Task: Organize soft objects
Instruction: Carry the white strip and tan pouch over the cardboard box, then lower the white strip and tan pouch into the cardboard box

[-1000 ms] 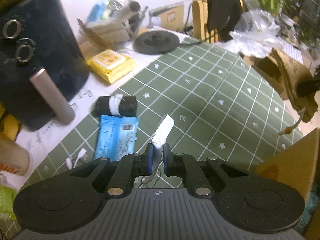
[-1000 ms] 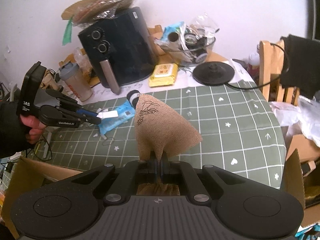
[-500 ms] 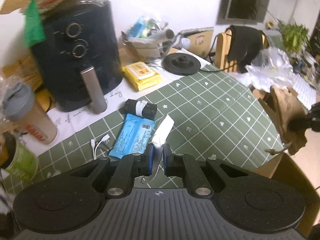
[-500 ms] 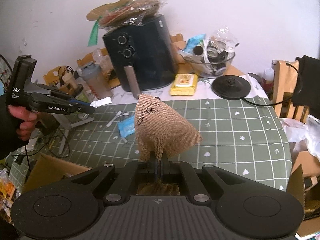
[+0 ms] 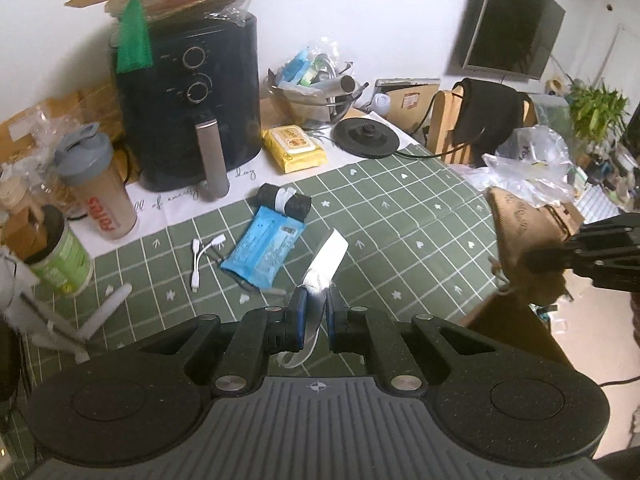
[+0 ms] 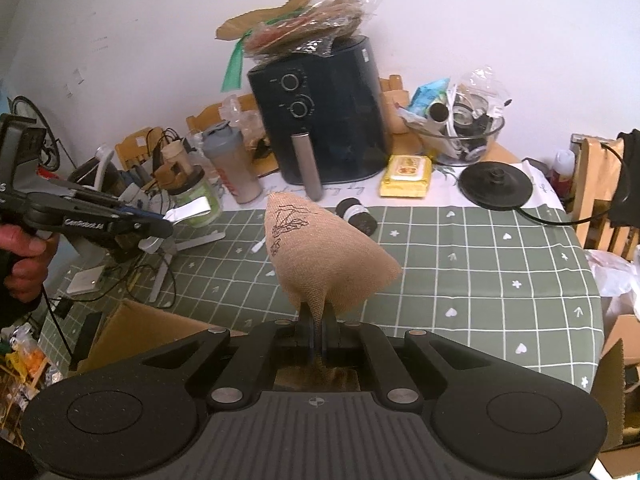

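Observation:
My left gripper [image 5: 313, 305] is shut on a white flat strip [image 5: 327, 257] and holds it in the air above the green checked tablecloth [image 5: 400, 216]. In the right wrist view that gripper [image 6: 162, 227] hangs at the left, in a person's hand, with the white strip [image 6: 190, 211] sticking out of it. My right gripper [image 6: 318, 318] is shut on the lower edge of a tan burlap bag [image 6: 324, 256] with a black drawing, lifted above the table's near edge. The bag [image 5: 516, 220] also shows at the right of the left wrist view. A blue packet [image 5: 265, 246] and a black roll [image 5: 284, 200] lie on the cloth.
A black air fryer [image 5: 192, 96], a shaker bottle [image 5: 98, 188], a green can [image 5: 60, 256], a yellow wipes pack [image 5: 294, 148], a glass bowl [image 6: 460, 136] and a kettle base [image 5: 366, 138] crowd the back. A white cable [image 5: 204, 254] lies beside the packet. An open cardboard box [image 6: 136, 328] stands below the near edge.
My left gripper has risen and drawn back from the table with the white strip, rolling as it went. My right gripper lifted the burlap bag slightly.

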